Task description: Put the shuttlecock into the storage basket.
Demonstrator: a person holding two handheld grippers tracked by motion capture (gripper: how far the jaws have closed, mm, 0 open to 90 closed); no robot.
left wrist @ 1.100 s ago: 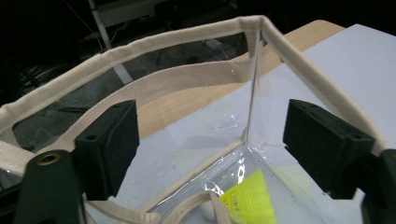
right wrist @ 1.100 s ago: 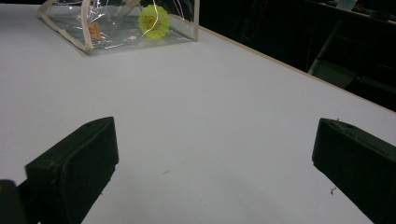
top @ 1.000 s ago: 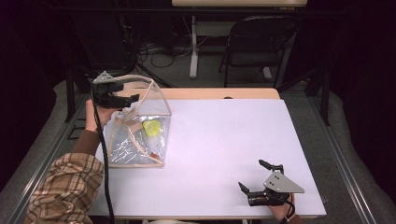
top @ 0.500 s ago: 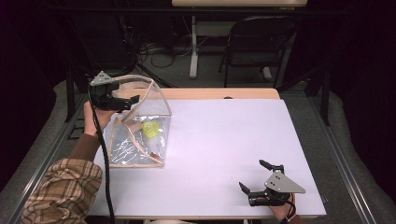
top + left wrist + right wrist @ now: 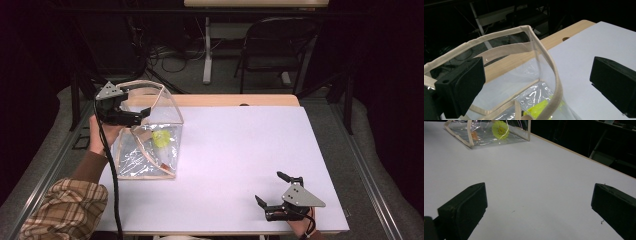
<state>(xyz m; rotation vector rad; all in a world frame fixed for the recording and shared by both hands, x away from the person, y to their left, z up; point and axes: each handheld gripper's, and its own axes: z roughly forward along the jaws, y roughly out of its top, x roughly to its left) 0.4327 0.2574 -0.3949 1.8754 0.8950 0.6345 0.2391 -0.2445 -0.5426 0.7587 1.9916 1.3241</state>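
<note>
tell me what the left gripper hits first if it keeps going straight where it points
Probably the clear bag: its beige-trimmed rim stands between the open jaws of the left gripper, so that rim or the wall below comes first. Depth is hard to judge.

In the left gripper view, the yellow thing (image 5: 537, 110) inside the clear bag (image 5: 534, 65) is running off the bottom edge, so its shape is staying unclear. In the high view, the small orange item (image 5: 164, 162) beside it is showing too small to identify, and glare is blurring the bag's floor.
</note>
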